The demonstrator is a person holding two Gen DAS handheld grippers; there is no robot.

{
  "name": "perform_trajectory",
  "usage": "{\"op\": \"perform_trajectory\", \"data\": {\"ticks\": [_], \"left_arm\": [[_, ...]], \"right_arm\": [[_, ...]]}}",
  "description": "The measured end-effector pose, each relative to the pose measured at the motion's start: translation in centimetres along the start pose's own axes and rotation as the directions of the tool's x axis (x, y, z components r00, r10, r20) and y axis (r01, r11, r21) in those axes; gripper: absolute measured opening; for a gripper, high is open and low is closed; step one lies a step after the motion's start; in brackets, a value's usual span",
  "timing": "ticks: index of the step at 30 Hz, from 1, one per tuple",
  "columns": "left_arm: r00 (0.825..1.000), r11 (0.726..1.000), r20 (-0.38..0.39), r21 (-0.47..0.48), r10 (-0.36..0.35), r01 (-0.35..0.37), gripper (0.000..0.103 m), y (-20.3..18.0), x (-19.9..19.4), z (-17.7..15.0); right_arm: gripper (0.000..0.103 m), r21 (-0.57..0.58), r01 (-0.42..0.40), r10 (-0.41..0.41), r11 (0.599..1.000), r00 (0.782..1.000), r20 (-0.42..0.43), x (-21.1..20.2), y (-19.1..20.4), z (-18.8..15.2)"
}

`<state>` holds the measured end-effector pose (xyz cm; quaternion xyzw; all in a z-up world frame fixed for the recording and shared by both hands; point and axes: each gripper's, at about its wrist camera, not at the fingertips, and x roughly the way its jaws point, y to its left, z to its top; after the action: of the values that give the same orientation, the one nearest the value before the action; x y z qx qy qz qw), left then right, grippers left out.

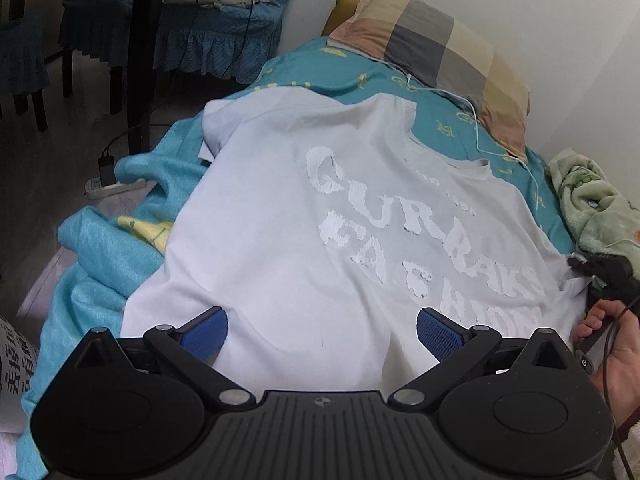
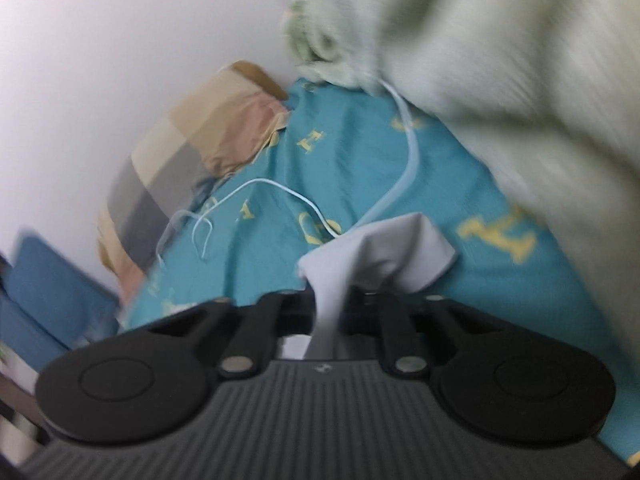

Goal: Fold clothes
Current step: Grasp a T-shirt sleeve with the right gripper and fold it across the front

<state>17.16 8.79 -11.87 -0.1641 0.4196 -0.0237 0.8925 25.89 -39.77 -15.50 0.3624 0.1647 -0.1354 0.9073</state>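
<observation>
T-shirt (image 1: 320, 220): pale grey-white, spread over the bed with raised white lettering facing up; collar toward the pillow, one sleeve toward the left edge of the bed.
T-shirt, right wrist view (image 2: 380, 252): a bunched corner of the same pale cloth rises from between the right fingers, fanned out above them.
Left gripper (image 1: 322, 334): held just above the near part of the T-shirt; blue-padded fingers (image 1: 204, 334) spread wide apart, gripping nothing.
Right gripper (image 2: 328, 304): fingers closed tight on the T-shirt corner; pads mostly hidden by the cloth. In the left wrist view it appears at the right edge of the shirt (image 1: 600, 270).
Hand (image 1: 616, 356): at the far right of the left wrist view, wrapped round the right gripper's handle; a dark cable runs past it.
Bed sheet (image 1: 436, 120): teal with yellow letter print, under the T-shirt.
Pillow (image 1: 440, 56): checked in tan, grey and pink, at the head of the bed against the white wall.
White cable (image 2: 256, 188): thin, looping across the sheet between pillow and shirt corner.
Green blanket (image 1: 592, 204): fleecy, pale green, heaped by the wall beside the T-shirt's right edge; blurred in the right wrist view.
Light blue blanket (image 1: 104, 256): crumpled along the left side of the bed, partly under the shirt.
Power strip (image 1: 108, 188): on the floor left of the bed, a black plug in it.
Chairs (image 1: 172, 28): dark-legged, with blue frilled covers, in the background.
</observation>
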Motion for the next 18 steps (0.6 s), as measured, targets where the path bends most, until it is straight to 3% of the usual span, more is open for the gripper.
{"op": "perform_trajectory", "data": {"ticks": [3,6,10,14,16,17,18], "left_arm": [[0.999,0.999,0.044,0.034,0.01,-0.012,0.102,-0.4,-0.9,0.2],[0.996,0.999,0.091,0.044,0.015,-0.019,0.102,-0.3,-2.1,0.5],[0.99,1.0,0.144,-0.01,0.012,-0.01,0.102,1.2,-3.6,1.1],[0.987,0.998,0.161,-0.067,0.023,-0.013,0.102,3.2,-3.9,1.3],[0.988,0.997,0.155,-0.075,0.019,-0.007,0.102,3.6,-3.8,1.3],[0.988,0.997,0.153,-0.073,0.008,0.003,0.102,3.6,-3.7,1.3],[0.988,0.997,0.151,-0.07,-0.002,0.013,0.102,3.5,-3.6,1.3]], "right_arm": [[0.011,-0.21,-0.009,0.018,0.978,0.999,0.04,-0.9,4.7,-0.3],[0.011,-0.41,-0.013,0.047,0.912,0.996,0.072,-1.7,9.4,-0.7],[0.012,-0.592,-0.179,0.171,0.786,0.983,-0.07,-2.6,16.8,-6.4],[0.014,-0.662,-0.227,0.119,0.715,0.972,-0.204,-1.5,19.6,-12.9],[0.018,-0.65,-0.255,0.063,0.716,0.951,-0.304,-0.2,19.4,-14.6],[0.027,-0.64,-0.274,0.053,0.718,0.938,-0.343,-0.4,19.2,-15.1],[0.047,-0.63,-0.294,0.045,0.719,0.924,-0.38,-0.6,19.0,-15.5]]}}
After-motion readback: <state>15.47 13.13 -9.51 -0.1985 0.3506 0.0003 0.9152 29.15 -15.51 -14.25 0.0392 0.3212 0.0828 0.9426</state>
